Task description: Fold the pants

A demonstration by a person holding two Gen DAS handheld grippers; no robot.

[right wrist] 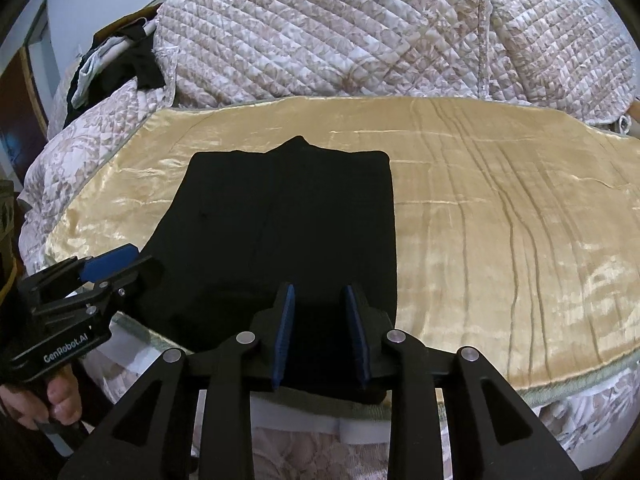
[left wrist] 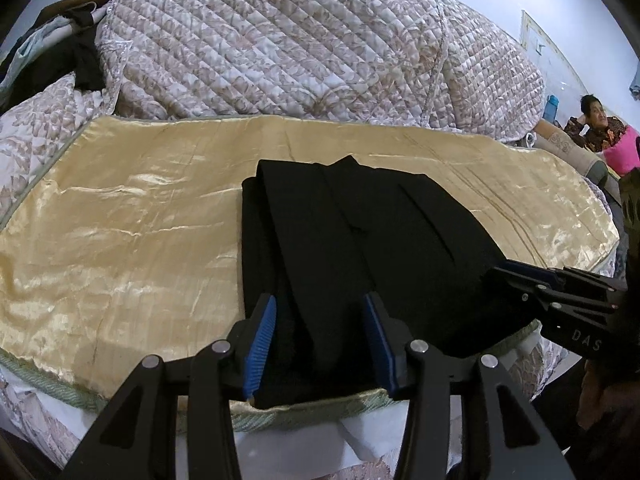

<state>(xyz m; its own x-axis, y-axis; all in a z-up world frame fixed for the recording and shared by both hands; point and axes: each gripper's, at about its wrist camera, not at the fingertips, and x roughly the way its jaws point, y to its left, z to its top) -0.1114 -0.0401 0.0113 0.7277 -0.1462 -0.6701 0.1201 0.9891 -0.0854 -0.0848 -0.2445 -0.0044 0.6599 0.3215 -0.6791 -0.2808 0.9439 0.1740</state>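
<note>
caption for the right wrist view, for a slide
Open right hand-held gripper over the near edge of black pants on a gold cover.

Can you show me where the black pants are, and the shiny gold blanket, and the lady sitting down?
black pants (right wrist: 288,216), right wrist view, middle of the folded cloth.
shiny gold blanket (right wrist: 500,240), right wrist view, bare wrinkled part.
seated lady (left wrist: 596,120), left wrist view, her upper body.

Black pants (right wrist: 288,224) on gold bedspread (right wrist: 500,232)
</note>
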